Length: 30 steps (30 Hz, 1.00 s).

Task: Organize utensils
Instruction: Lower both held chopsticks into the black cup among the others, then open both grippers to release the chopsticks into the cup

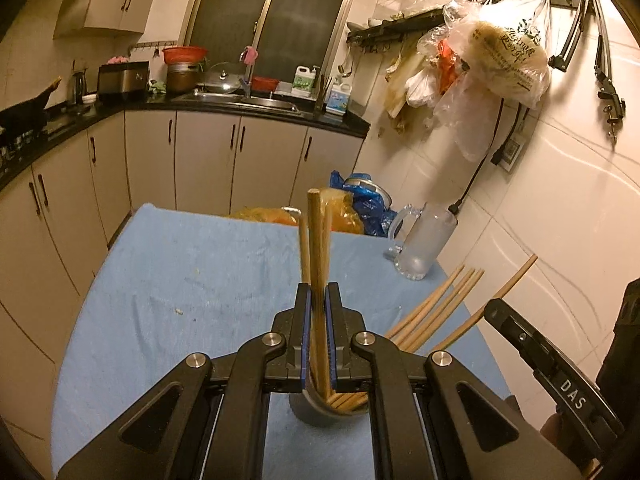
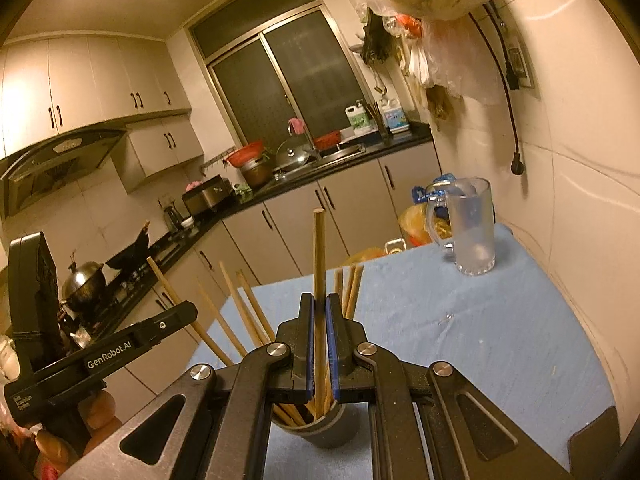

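A grey cup (image 1: pixel 316 412) stands on the blue cloth (image 1: pixel 192 280) and holds several wooden chopsticks (image 1: pixel 436 308) that fan out to the right. My left gripper (image 1: pixel 319 292) is shut on a few upright chopsticks (image 1: pixel 318 240) whose lower ends sit in the cup. In the right wrist view the same cup (image 2: pixel 328 432) is below my right gripper (image 2: pixel 319 304), which is shut on one upright chopstick (image 2: pixel 319 256). Other chopsticks (image 2: pixel 236 312) lean left in the cup. The left gripper's body (image 2: pixel 100 356) shows at the left.
A frosted glass mug (image 2: pixel 472 228) stands at the far right of the cloth, near the tiled wall. Plastic bags (image 1: pixel 360 208) lie beyond the table's far edge. Bags hang on the wall rack (image 1: pixel 492 52). Cabinets and a sink counter (image 1: pixel 248 100) are behind.
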Tool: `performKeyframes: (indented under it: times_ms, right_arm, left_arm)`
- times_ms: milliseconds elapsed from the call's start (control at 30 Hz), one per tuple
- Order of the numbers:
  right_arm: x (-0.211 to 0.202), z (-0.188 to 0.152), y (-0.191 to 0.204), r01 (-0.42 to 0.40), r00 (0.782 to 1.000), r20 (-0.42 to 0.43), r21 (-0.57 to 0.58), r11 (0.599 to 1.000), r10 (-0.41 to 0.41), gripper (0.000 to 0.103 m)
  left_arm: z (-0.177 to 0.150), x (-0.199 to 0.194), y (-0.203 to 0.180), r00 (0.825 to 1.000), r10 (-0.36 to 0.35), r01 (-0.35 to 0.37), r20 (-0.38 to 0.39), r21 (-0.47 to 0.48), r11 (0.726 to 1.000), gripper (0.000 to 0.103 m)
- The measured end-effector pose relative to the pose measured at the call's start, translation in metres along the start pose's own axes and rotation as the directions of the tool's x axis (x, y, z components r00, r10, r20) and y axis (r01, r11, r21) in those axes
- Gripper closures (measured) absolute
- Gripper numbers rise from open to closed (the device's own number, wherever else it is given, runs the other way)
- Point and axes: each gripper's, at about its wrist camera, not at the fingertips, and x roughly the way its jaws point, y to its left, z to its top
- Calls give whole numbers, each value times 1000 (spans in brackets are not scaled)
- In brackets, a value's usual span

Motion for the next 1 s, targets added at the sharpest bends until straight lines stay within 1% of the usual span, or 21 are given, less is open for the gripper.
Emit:
performKeyframes:
  times_ms: [200,567,767,1000]
  right_arm:
    - [9,-11,-6,15,1000,-26,7,1000,-15,97]
    - [21,-17,-6,16,999,-44,6,1000,-15,97]
    - [26,-23,-7,14,998,-65,12,1000,-13,97]
    - [28,-25,-7,18,998,-62,7,1000,-18,97]
  left_arm:
    - [-16,5,8,1000,-11,11,-25,-10,1000,96]
    - [-26,16,11,999,-13,13,-49,-10,1000,96]
    - [-29,16,13,999,-1,0,-41,-7,1000,95]
    - [-31,15,10,1000,12,-12,-26,8,1000,95]
